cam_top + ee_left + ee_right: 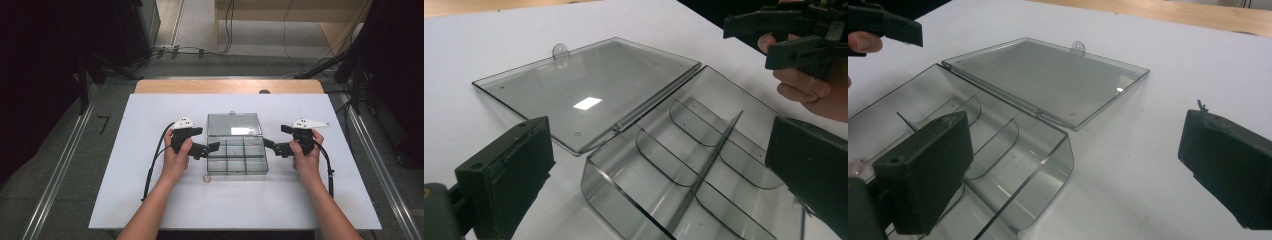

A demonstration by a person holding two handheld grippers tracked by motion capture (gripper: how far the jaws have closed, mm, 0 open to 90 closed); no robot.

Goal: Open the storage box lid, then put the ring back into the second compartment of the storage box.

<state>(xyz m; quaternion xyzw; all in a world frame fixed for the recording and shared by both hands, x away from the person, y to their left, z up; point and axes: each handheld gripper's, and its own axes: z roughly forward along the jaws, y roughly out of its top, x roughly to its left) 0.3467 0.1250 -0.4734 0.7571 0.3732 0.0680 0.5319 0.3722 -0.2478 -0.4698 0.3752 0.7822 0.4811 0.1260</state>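
Observation:
A clear smoky plastic compartment box [237, 159] lies on the white tabletop [150, 195]. Its lid [234, 124] is folded flat behind it. Dividers split the tray [684, 180] into several cells, and I see nothing in them. My left gripper [215, 146] hovers at the box's left end, jaws open and pointing right, with the tray's near end [624, 200] between them, untouched. My right gripper [267, 144] mirrors it at the right end, open, with the tray's corner [1048, 165] between its jaws. Each gripper view also catches the other gripper: the right one [794, 35] and the left one [888, 25].
A small round ring-like object [206, 178] lies on the white surface just in front of the box's left corner. A wooden table edge [200, 86] shows behind the white top. Cables trail from both grippers toward the front edge.

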